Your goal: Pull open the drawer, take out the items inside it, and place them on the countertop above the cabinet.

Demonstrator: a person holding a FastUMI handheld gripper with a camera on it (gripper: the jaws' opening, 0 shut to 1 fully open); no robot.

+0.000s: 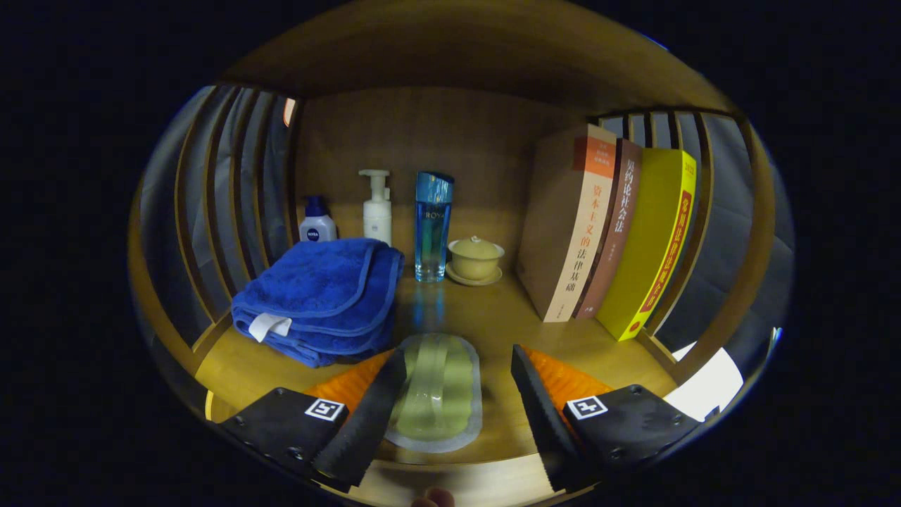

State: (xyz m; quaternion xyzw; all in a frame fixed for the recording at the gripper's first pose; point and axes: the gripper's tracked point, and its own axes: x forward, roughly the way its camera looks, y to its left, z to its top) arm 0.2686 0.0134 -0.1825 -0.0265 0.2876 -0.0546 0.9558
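**Wooden counter, loaded front to back**

Here's the wooden counter with slatted sides. Along the back wall stand a small blue-capped bottle, a white pump bottle, a tall blue bottle and a lidded yellow cup on its saucer. At the left lies a folded blue towel, just in front of the two small bottles. On the right, three books stand leaning. Up front, a pale green packet lies flat, between the open jaws.

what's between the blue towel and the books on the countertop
In the gripper view: a tall blue bottle and a lidded cup on a saucer; nearer the open jaws, a green pad.
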